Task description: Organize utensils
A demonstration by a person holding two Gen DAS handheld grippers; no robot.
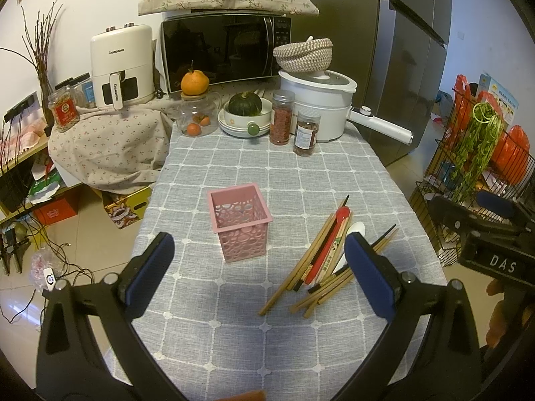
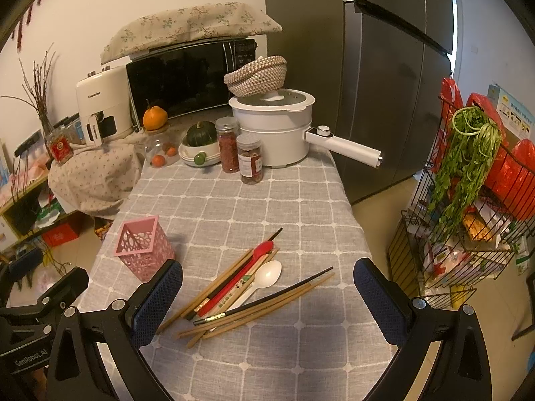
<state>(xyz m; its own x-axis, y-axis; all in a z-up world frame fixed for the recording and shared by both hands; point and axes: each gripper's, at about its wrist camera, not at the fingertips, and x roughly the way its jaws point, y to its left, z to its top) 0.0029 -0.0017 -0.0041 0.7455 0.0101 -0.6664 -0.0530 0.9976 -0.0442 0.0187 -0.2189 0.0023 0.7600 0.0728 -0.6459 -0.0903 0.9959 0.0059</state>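
Observation:
A pink perforated holder [image 1: 239, 220] stands upright and looks empty on the grey checked tablecloth [image 1: 234, 317]; it also shows in the right wrist view [image 2: 142, 245]. To its right lies a loose pile of wooden chopsticks [image 1: 311, 267], a red spoon [image 1: 329, 237] and a white spoon [image 1: 354, 230]. In the right wrist view the chopsticks [image 2: 254, 310], red spoon [image 2: 240, 277] and white spoon [image 2: 267, 275] lie between the jaws. My left gripper [image 1: 264, 277] is open and empty, above the cloth in front of the holder. My right gripper [image 2: 267, 300] is open and empty, above the pile.
At the table's far end stand two spice jars [image 1: 294, 123], a white electric pot [image 1: 317, 107] with a woven basket on it, bowls holding a squash [image 1: 244, 110] and a glass jar [image 1: 195, 117]. A wire rack [image 2: 468, 207] stands right of the table.

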